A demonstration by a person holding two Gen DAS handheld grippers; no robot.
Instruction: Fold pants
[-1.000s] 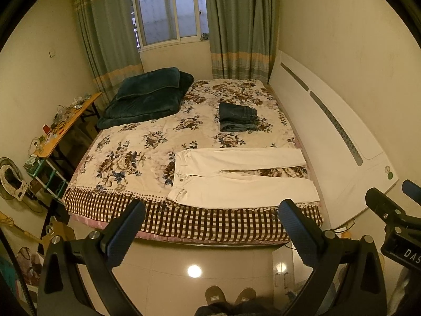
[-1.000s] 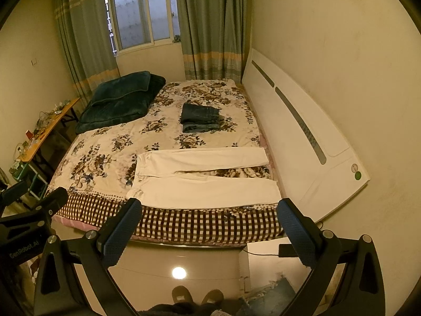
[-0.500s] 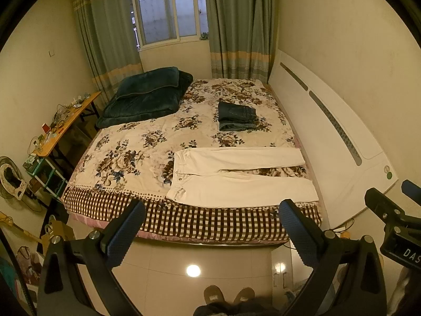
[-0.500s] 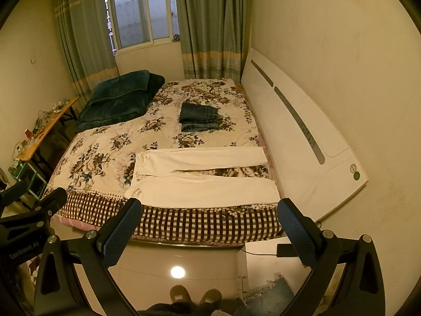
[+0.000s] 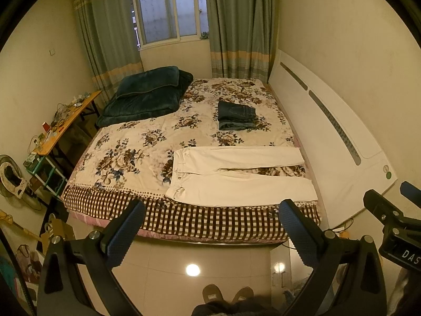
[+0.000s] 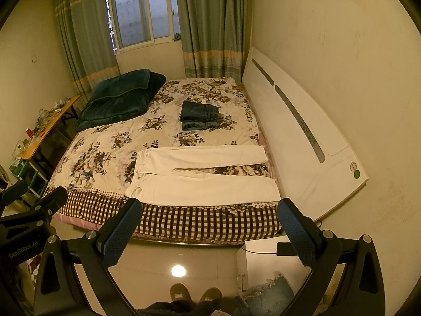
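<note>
White pants (image 5: 236, 173) lie flat near the front edge of the bed (image 5: 126, 158), waist to the left, both legs stretched to the right and slightly apart. They also show in the right wrist view (image 6: 202, 176). My left gripper (image 5: 210, 223) is open and empty, held high above the floor in front of the bed. My right gripper (image 6: 208, 223) is open and empty too, beside the left one at a similar height. Part of the right gripper shows at the right edge of the left wrist view (image 5: 389, 218).
Folded dark jeans (image 5: 235, 114) lie mid-bed beyond the white pants. A folded dark green blanket (image 5: 147, 94) sits at the far left corner. A white headboard (image 5: 336, 142) runs along the right wall. A cluttered desk (image 5: 63, 123) stands left. My shoes (image 5: 226, 293) are on glossy floor tiles.
Both views have crept slightly closer to the bed. The pants have not moved and both grippers stay open.
</note>
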